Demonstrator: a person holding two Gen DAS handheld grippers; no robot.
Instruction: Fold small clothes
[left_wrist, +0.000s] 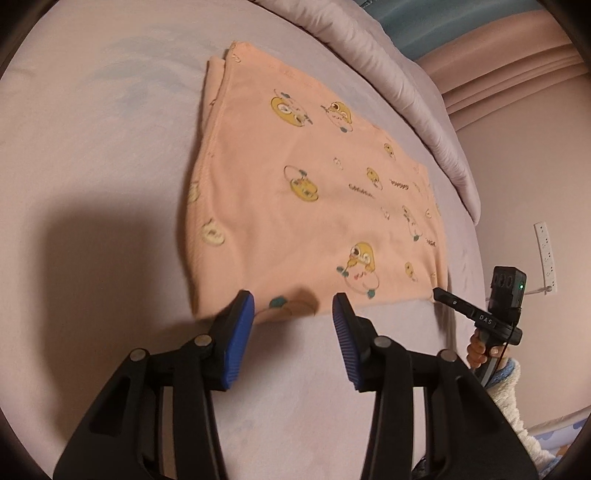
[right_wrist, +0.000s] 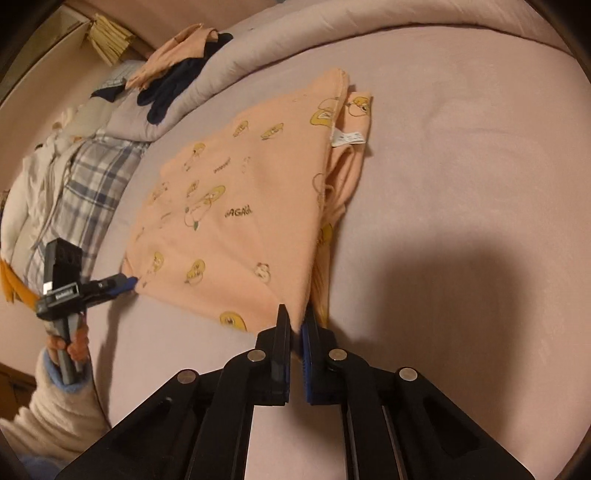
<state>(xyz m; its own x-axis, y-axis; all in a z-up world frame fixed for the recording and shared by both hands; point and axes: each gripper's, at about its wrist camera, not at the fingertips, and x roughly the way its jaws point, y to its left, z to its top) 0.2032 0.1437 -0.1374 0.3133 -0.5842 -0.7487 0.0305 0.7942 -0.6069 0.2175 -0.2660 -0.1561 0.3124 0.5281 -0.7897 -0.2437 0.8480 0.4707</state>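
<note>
Left hand-held gripper (left_wrist: 293, 308) released, spread wide at 6 o'clock of peach garment (left_wrist: 306, 192). Right hand-held gripper (right_wrist: 297, 323) clenched on garment's corner, on bed (right_wrist: 480, 166).

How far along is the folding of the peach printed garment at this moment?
Done: the peach garment lies flat on the bed sheet, already doubled, with layered edges and a care label showing on one side.
In hand: the right gripper is shut on a near corner; the left gripper is open at the near edge, gripping nothing.
Left: probably another fold, and the clothes pile on the rolled duvet looks unfolded.
</note>
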